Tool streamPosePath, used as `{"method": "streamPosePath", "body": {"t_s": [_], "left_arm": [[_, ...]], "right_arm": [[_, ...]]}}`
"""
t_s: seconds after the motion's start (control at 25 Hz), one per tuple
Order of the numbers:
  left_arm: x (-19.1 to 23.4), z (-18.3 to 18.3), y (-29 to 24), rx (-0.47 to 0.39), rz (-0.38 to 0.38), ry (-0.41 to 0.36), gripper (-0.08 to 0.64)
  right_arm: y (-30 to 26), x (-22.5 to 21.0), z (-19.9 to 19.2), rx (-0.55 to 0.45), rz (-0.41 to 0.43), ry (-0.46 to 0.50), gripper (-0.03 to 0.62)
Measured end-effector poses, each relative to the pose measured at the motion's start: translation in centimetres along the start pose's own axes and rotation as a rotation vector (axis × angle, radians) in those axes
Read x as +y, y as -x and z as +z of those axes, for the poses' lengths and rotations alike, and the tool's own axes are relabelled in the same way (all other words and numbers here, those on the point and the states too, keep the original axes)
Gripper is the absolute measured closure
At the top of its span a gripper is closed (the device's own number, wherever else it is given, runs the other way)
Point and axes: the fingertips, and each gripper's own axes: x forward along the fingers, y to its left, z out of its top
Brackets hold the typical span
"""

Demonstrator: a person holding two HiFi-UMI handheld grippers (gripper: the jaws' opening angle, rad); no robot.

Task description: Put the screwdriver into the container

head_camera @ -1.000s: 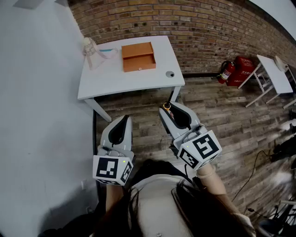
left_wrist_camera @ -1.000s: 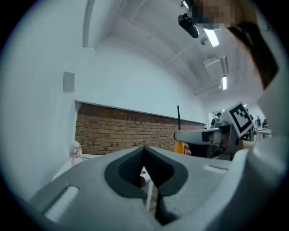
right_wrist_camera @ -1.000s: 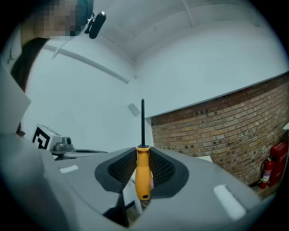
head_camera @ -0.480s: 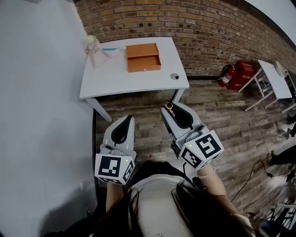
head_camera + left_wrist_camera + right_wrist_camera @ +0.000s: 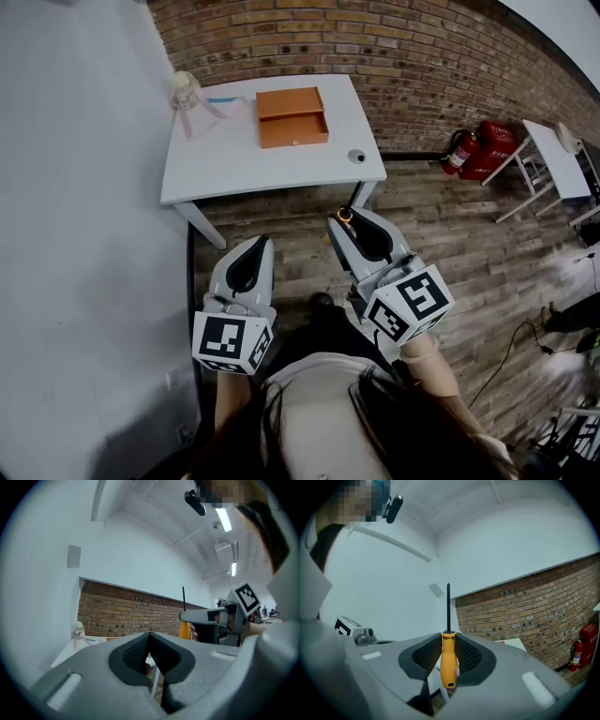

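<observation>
Orange screwdriver [image 5: 448, 662] still in jaws of right gripper [image 5: 344, 219]

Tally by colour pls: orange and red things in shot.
Orange: 2 (screwdriver, by its handle; container)
Red: 2 (fire extinguisher; red box)
Total: 4

The slim screwdriver [image 5: 448, 660] within the grey right claw [image 5: 343, 221] is coloured orange at the handle, black at the shaft; the rectangular container [image 5: 292, 116] ahead is orange.
</observation>
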Motion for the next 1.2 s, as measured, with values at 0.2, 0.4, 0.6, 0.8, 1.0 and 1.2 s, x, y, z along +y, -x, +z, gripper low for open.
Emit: {"method": "streamPosePath", "body": {"t_s": [0.2, 0.4, 0.6, 0.8, 1.0, 1.2], "left_arm": [[0.2, 0.0, -1.4, 0.008, -0.015, -0.004, 0.56], [0.9, 0.0, -3.6, 0.012, -0.023, -0.01, 0.56], [1.4, 0.3, -6.0, 0.013, -0.022, -0.01, 0.56], [2.4, 0.2, -8.7, 0.024, -0.013, -0.009, 0.56], [3.3, 0.2, -11.3, 0.027, -0.009, -0.002, 0.56], [4.3, 0.2, -14.1, 0.029, -0.009, -0.001, 0.56]], "right_arm": [[-0.7, -1.2, 0.1, -0.003, -0.017, -0.005, 0.503], [-2.0, -3.0, 0.1, -0.006, -0.02, -0.011, 0.502], [-3.3, -5.4, 0.1, -0.003, -0.024, -0.027, 0.503], [-5.0, -7.6, -0.2, 0.008, -0.023, -0.036, 0.502], [-6.7, -10.0, -0.3, 0.013, -0.025, -0.044, 0.502], [-8.7, -12.2, -0.2, 0.014, -0.025, -0.049, 0.503]]}}
